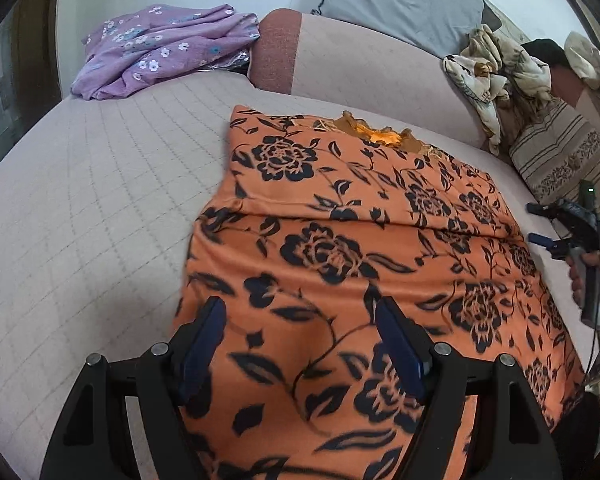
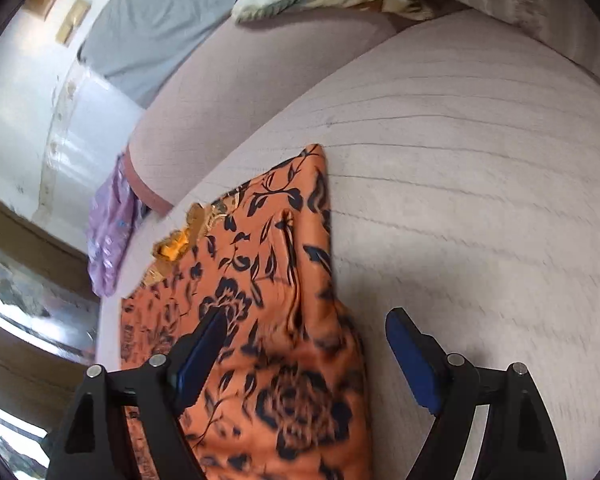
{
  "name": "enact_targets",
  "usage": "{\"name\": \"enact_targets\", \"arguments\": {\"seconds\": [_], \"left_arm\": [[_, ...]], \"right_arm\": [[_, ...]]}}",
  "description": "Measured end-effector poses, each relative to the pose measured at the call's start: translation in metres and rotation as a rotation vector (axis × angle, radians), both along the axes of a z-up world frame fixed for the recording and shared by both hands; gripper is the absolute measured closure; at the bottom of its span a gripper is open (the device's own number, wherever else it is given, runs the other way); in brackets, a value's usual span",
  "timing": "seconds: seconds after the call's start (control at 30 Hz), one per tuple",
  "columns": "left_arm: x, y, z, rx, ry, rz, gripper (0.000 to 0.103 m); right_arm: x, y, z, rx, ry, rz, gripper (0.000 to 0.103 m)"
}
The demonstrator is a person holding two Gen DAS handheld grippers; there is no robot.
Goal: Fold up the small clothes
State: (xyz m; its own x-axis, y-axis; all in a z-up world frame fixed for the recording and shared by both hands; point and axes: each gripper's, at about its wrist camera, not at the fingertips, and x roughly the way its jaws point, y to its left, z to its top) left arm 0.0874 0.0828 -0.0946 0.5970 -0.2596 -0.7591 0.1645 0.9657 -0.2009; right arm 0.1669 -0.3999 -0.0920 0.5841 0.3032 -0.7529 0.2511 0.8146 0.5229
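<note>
Matt printed cloth garment (image 1: 340,240), quilted sofa (image 1: 100,200)

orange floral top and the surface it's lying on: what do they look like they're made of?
Orange floral top: thin, soft woven or knit fabric, matte with a printed black pattern; it drapes in shallow folds, and the neckline carries shinier gold-coloured trim. Fibre cannot be told.
Sofa seat: pale upholstery cloth, matte, with a stitched or woven grid of lines; it looks padded.

No words, labels, brands, numbers or signs can be read in either view; the cloth bears only flower patterns, and nothing else carries any writing.
</note>
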Motion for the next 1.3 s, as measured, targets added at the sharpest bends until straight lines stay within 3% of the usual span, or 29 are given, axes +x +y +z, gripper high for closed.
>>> {"name": "enact_targets", "arguments": {"seconds": [0.07,0.1,0.13,0.2,0.3,0.37,0.4,0.43,0.5,0.57,0.67,0.7,0.73,0.77,0.83,0.87,0.97,1.0,1.03,1.07,1.13,1.3], "left_arm": [[0.007,-0.004,0.001,-0.002,-0.006,-0.005,0.025],[0.012,-0.007,0.001,-0.003,-0.009,-0.012,0.025],[0.017,-0.008,0.0,-0.002,-0.014,-0.017,0.025],[0.023,-0.01,0.0,-0.005,-0.019,-0.028,0.025],[0.032,-0.009,-0.006,-0.008,-0.032,-0.039,0.025],[0.035,-0.004,-0.015,-0.02,-0.021,-0.035,0.025],[0.036,-0.001,-0.022,-0.033,-0.007,-0.026,0.025],[0.039,0.002,-0.028,-0.05,0.022,-0.007,0.025],[0.041,0.004,-0.027,-0.09,0.011,0.008,0.025],[0.043,0.003,-0.024,-0.108,-0.005,-0.004,0.025],[0.047,0.003,-0.028,-0.107,0.007,0.001,0.025],[0.047,0.003,-0.028,-0.111,0.007,0.002,0.025],[0.047,0.004,-0.027,-0.115,0.001,0.002,0.025],[0.047,0.004,-0.026,-0.119,-0.007,0.002,0.025],[0.049,0.003,-0.027,-0.121,-0.001,0.008,0.025],[0.05,0.004,-0.028,-0.12,0.004,0.009,0.025],[0.05,0.005,-0.028,-0.126,0.004,0.011,0.025],[0.049,0.005,-0.028,-0.126,0.003,0.013,0.025],[0.049,0.005,-0.028,-0.124,0.002,0.015,0.025],[0.049,0.004,-0.028,-0.121,0.001,0.015,0.025],[0.048,0.003,-0.029,-0.115,-0.001,0.018,0.025],[0.046,0.008,-0.028,-0.135,-0.003,0.028,0.025]], "right_arm": [[0.014,0.007,-0.007,-0.036,0.024,0.033,0.021],[0.022,0.012,-0.015,-0.038,0.043,0.064,0.045],[0.027,0.016,-0.02,-0.042,0.068,0.087,0.08],[0.03,0.018,-0.023,-0.077,0.095,0.084,0.082],[0.027,0.016,-0.02,-0.105,0.097,0.064,0.082],[0.024,0.014,-0.014,-0.061,0.07,0.08,0.076],[0.021,0.007,-0.009,-0.049,0.055,0.051,0.068],[0.02,0.001,-0.005,-0.033,0.038,0.017,0.047],[0.026,-0.008,0.003,0.015,-0.01,-0.032,0.023],[0.047,-0.007,0.005,0.013,-0.024,-0.033,0.023],[0.086,-0.006,-0.012,0.038,0.028,-0.055,0.025],[0.096,-0.006,-0.017,0.059,0.045,-0.057,0.041],[0.105,-0.003,-0.021,0.07,0.062,-0.043,0.08],[0.114,0.003,-0.02,0.017,0.085,-0.028,0.087],[0.123,0.01,-0.022,-0.147,0.118,-0.031,0.09],[0.123,0.006,-0.027,-0.166,0.139,-0.055,0.091],[0.115,0.009,-0.02,-0.163,0.103,-0.092,0.078],[0.112,0.012,-0.015,-0.198,0.102,-0.105,0.067],[0.106,0.012,-0.009,-0.228,0.1,-0.119,0.049],[0.101,0.013,-0.002,-0.253,0.093,-0.141,0.044],[0.085,0.017,0.018,-0.254,0.018,-0.154,0.043],[0.042,0.059,0.041,-0.09,-0.075,0.04,0.043]]}}
